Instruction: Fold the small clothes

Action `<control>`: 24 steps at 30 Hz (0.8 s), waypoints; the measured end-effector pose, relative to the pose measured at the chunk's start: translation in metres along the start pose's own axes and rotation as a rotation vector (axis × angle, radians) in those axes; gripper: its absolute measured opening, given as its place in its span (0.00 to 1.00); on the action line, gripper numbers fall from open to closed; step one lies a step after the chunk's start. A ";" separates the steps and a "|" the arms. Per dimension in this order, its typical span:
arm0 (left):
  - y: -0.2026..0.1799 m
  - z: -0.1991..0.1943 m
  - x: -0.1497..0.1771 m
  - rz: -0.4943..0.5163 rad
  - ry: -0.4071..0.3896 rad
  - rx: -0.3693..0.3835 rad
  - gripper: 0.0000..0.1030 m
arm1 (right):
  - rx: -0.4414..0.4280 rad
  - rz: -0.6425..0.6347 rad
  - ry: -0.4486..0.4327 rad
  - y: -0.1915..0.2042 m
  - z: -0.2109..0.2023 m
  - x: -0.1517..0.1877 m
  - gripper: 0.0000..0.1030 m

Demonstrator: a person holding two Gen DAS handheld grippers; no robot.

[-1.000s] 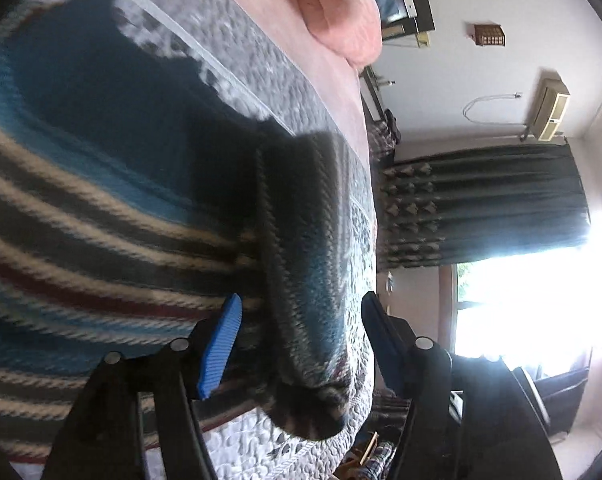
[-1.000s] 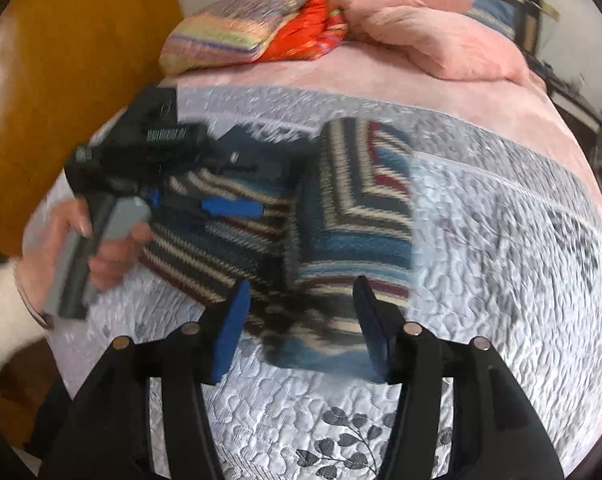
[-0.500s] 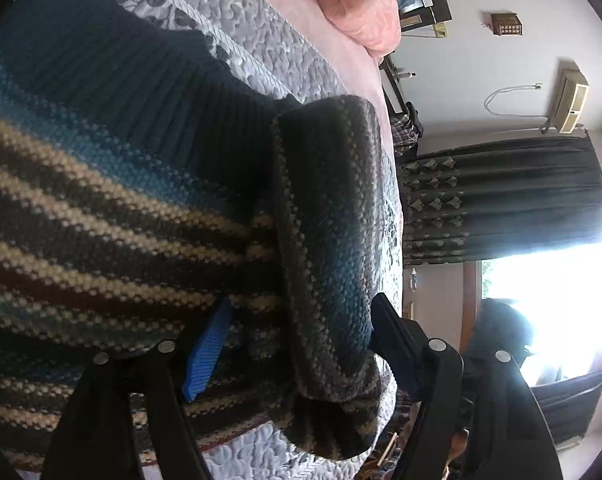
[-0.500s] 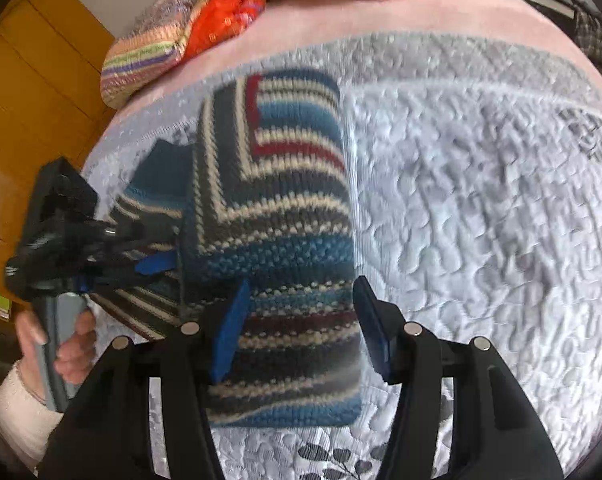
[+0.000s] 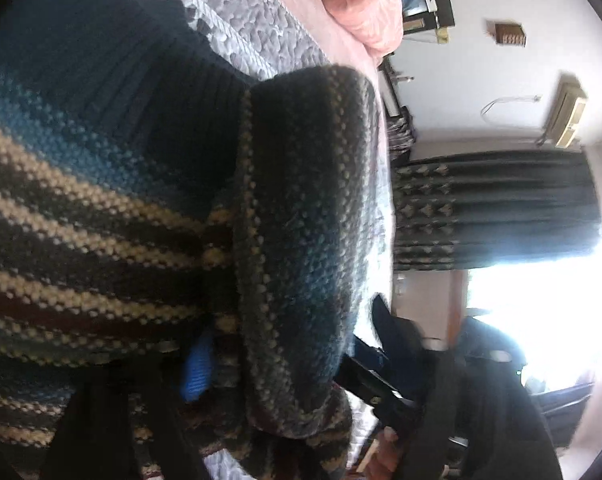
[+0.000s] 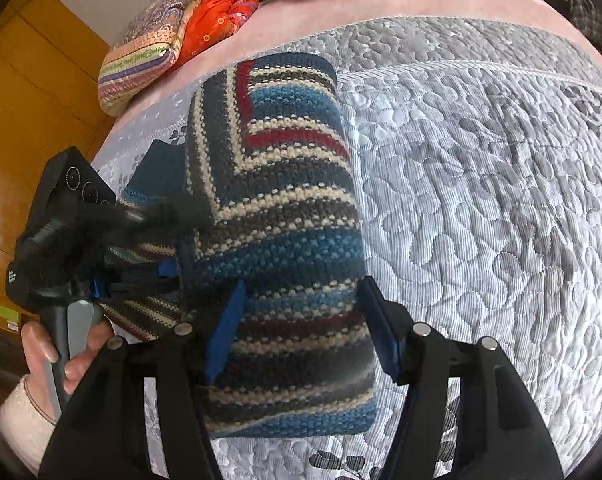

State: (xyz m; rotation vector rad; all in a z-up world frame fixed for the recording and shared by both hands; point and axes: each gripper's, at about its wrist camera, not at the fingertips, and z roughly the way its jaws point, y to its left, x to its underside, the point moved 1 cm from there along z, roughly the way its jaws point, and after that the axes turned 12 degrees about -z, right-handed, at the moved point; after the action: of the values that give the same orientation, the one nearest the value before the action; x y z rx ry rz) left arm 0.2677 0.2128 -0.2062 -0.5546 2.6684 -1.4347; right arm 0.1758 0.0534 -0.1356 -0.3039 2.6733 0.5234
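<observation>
A striped knit sweater (image 6: 277, 200) in blue, cream, grey and red lies on the bed, with one side folded over into a thick panel. My right gripper (image 6: 303, 332) is open and straddles the near end of that panel; its blue pads (image 6: 225, 328) stand on either side. My left gripper (image 6: 157, 248), held by a hand (image 6: 41, 344), reaches in from the left at the fold's edge. In the left wrist view the folded panel (image 5: 301, 220) sits between the fingers of the open left gripper (image 5: 281, 364), and the flat sweater body (image 5: 93, 216) fills the left.
The grey quilted bedspread (image 6: 481, 200) stretches to the right. A colourful folded quilt with an orange cloth (image 6: 161, 40) and pink pillows (image 5: 365, 4) lie at the bed's head. A wooden cabinet (image 6: 29, 120) stands on the left; a dark curtain (image 5: 493, 208) hangs beside a bright window.
Both grippers have closed in on the sweater. The right one has come down over the near end of the folded panel. The left one has pushed further in around the fold.
</observation>
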 end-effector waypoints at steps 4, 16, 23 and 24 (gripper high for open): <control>-0.005 -0.003 -0.001 0.022 -0.037 -0.026 0.27 | -0.011 0.004 -0.012 0.002 -0.006 0.002 0.58; 0.001 -0.130 -0.011 0.112 -0.202 0.009 0.24 | 0.060 -0.159 -0.032 0.060 -0.023 -0.002 0.58; 0.020 -0.169 -0.011 0.092 -0.220 0.001 0.24 | 0.117 -0.321 0.002 0.116 0.002 0.000 0.57; 0.023 -0.174 -0.012 0.089 -0.223 0.006 0.24 | 0.109 -0.330 0.009 0.123 0.007 0.001 0.57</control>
State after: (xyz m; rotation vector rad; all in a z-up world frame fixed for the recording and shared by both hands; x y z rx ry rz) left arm 0.2337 0.3661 -0.1282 -0.5512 2.4815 -1.2757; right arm 0.1424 0.1669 -0.1030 -0.6992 2.5737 0.2740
